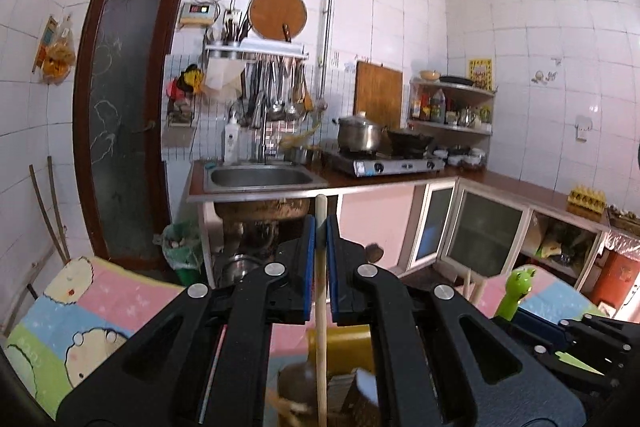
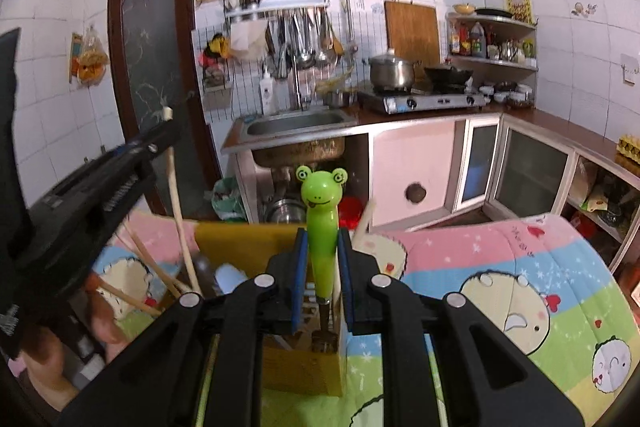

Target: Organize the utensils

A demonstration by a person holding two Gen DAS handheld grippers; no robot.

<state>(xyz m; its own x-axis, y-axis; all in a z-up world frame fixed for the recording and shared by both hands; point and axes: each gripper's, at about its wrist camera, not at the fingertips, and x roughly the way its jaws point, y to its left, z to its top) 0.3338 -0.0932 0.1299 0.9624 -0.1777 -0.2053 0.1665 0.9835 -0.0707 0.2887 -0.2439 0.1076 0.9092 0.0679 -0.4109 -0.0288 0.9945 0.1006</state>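
My left gripper (image 1: 321,233) is shut on a long pale wooden stick handle (image 1: 320,291) that runs upright down toward a yellow utensil box (image 1: 340,347) below it. My right gripper (image 2: 323,245) is shut on a green frog-headed utensil (image 2: 321,215), held upright, its metal end (image 2: 324,339) low inside the yellow box (image 2: 296,367). The left gripper also shows in the right wrist view (image 2: 160,137) at the left, holding the stick (image 2: 180,223). The frog handle shows in the left wrist view (image 1: 516,291) at the right. Wooden chopsticks (image 2: 140,267) lean in the box's left side.
The box stands on a pastel cartoon mat (image 2: 500,267). Behind are a steel sink (image 1: 260,177), a stove with a pot (image 1: 360,135), hanging ladles (image 1: 276,95), cabinets (image 1: 484,227), a dark door (image 1: 120,115). A hand (image 2: 100,315) shows at lower left.
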